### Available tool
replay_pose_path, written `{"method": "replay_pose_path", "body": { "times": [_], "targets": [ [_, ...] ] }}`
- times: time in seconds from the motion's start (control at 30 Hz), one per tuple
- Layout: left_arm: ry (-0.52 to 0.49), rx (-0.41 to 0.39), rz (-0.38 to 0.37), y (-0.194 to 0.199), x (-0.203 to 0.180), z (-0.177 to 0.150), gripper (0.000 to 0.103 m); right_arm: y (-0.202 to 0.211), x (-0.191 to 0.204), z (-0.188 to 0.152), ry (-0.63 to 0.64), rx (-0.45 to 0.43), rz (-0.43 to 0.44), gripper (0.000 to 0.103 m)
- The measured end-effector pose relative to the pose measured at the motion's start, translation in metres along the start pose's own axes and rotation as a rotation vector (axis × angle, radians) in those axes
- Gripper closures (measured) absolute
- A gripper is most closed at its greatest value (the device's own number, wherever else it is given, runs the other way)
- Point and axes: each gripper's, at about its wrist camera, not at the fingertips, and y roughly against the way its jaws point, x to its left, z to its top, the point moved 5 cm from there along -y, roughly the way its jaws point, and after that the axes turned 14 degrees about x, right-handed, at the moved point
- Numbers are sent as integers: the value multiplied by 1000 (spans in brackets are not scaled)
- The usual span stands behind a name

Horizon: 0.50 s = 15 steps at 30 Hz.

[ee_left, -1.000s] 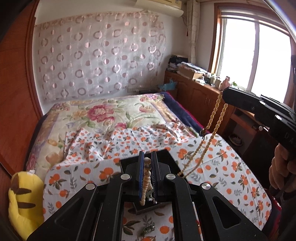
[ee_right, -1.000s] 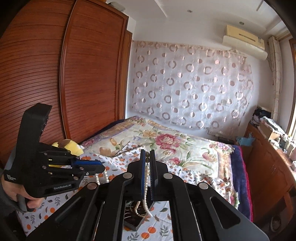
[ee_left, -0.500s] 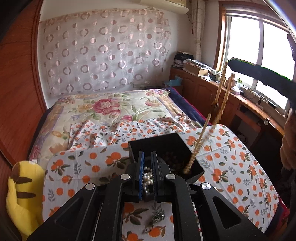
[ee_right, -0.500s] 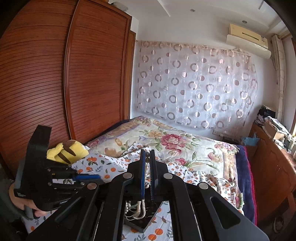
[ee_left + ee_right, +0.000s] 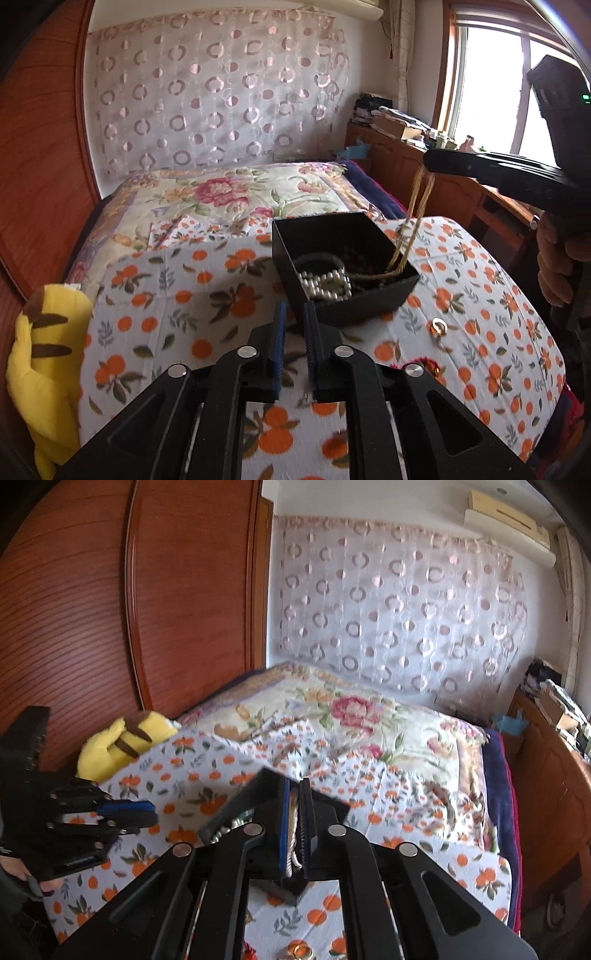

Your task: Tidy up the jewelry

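While the orange-print cloth (image 5: 155,325) spreads flat under both tools, giving you a soft bed on which loose pieces stay put, the black box (image 5: 354,306) sits just ahead of your left gripper (image 5: 293,343), open side up so strands can be lowered straight in. That gripper's jaws have just been opening; they now stand slightly apart with nothing between them, and the pearl piece (image 5: 325,284) lies heaped in the box beyond their tips, which suggests it is already delivered.

Your right gripper (image 5: 294,834) is pinching the tan bead necklace (image 5: 415,218) between its pads, the cord visible in the narrow slot. Held high like this, the 2 strands hang straight down from the jaws and their lower end coils inside the box, so the necklace should feed in without snagging the rim.

Smaller pieces wait outside: 1 small ring (image 5: 438,326) lies on the cloth right of the left jaws, and another gold ring (image 5: 301,950) sits below the right jaws.
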Motion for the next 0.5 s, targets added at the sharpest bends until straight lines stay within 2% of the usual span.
{"method": "replay_pose_path", "body": {
  "times": [0.07, 0.17, 0.5],
  "targets": [
    [-2, 4, -5, 0, -2, -7, 84, -4, 0, -7, 0, 8, 4, 96],
    [-10, 14, -1, -2, -6, -18, 84, -7, -4, -17, -20, 18, 12, 91],
    [-26, 70, -10, -21, -14, -40, 76, -16, -6, -76, -62, 79, 46, 90]
  ]
}}
